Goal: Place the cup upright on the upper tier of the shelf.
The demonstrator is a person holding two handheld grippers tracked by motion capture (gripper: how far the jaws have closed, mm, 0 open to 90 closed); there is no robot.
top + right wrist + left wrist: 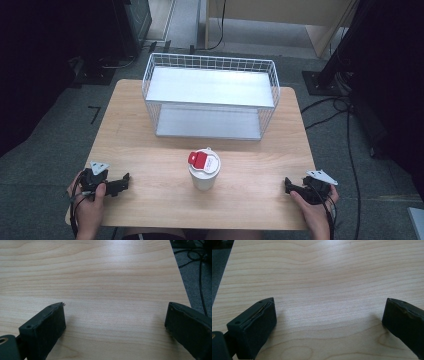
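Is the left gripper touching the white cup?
Apart. The high view shows bare table between the left gripper and the white cup.

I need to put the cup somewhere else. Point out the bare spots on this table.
Bare wood lies between the left gripper and the cup, and between the cup and the right gripper. The wire rack crowds the back; both its shelves look bare.

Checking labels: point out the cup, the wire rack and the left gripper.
cup (204, 176), high view, on its white side wall below the red-tabbed lid.
wire rack (210, 62), high view, on the back top rim.
left gripper (126, 181), high view, at its jaw tips.
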